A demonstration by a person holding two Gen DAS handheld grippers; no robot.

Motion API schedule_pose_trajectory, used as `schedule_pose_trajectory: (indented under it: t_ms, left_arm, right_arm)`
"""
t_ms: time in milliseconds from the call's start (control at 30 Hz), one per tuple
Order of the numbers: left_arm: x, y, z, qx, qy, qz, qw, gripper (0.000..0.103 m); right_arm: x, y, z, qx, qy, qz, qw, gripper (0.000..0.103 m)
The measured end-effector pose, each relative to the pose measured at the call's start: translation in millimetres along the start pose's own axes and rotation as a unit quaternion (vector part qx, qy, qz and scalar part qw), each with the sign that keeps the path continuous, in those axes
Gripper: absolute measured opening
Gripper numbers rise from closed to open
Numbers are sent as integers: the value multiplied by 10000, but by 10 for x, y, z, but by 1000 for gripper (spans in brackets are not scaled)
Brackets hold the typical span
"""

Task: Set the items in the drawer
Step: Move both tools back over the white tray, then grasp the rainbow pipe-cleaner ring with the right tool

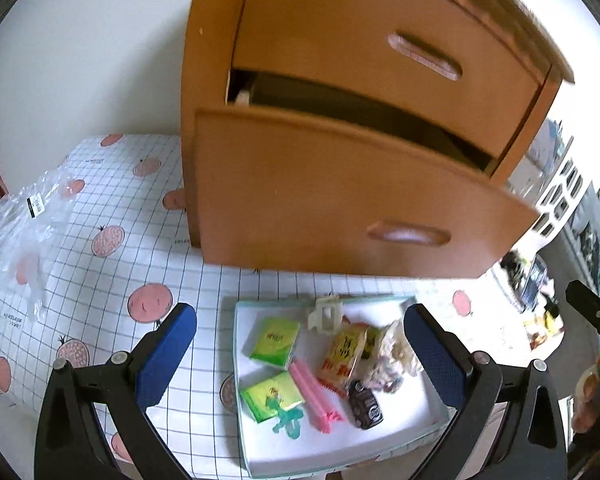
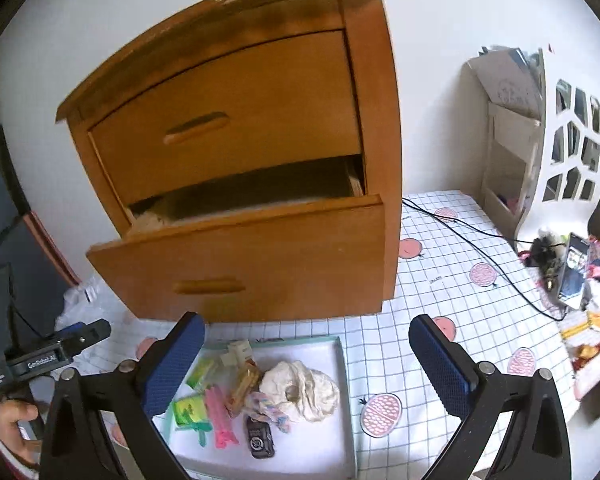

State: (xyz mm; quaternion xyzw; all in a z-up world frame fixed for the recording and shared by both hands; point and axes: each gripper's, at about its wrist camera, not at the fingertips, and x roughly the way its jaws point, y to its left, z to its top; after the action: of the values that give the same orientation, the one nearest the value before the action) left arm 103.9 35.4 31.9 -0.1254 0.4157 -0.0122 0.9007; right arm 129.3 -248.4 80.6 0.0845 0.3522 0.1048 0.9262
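My left gripper [image 1: 300, 360] and right gripper [image 2: 306, 364] hang wide apart, empty, over the white tray [image 2: 340, 432] of small items; bottom drawer [image 2: 260, 256] stands pulled out, just beyond.

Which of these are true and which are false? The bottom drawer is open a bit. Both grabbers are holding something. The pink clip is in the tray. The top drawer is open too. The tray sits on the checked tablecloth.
1. The bottom drawer is open a bit: true.
2. Both grabbers hold something: false. The left gripper and the right gripper are both open and empty.
3. The pink clip is in the tray: true.
4. The top drawer is open too: false. It is shut.
5. The tray sits on the checked tablecloth: true.
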Motion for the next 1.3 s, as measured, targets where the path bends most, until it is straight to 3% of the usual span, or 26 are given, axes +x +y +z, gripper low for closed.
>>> schedule_pose_trajectory:
  t_ms: [200, 367, 533, 700, 800, 900, 1033, 1300]
  left_arm:
    - [294, -35, -238, 46, 489, 149, 9987, 103]
    - [587, -14, -510, 172, 950, 262, 9950, 103]
    - [792, 60, -726, 232, 1245, 231, 9917, 103]
    - [949, 139, -876, 238, 1474, 143, 9887, 101]
    - [1031, 169, -955, 286, 1616, 67, 9864, 94]
    - [1085, 205, -1002, 285, 1680, -9, 9854, 93]
    - [1134, 233, -1034, 334, 1734, -82, 9842, 84]
    - [1152, 240, -1043, 294, 1695, -157, 9850, 84]
  right_arm:
    - [300, 158, -234, -29, 654, 133, 9978, 103]
    - [719, 251, -555, -34, 1441, 171, 9894, 103]
    - [965, 283, -858, -88, 1923, 170, 9811, 102]
    - [1210, 244, -991, 99, 2355, 238, 9715, 91]
    - [1304, 257, -1026, 138, 2506, 261, 9676, 83]
    - [1411, 268, -1078, 134, 2669, 218, 9634, 73]
    - [1557, 239, -1164, 236, 2954, 188, 9549, 55]
    - [1726, 177, -1236, 398, 3122, 132, 9491, 44]
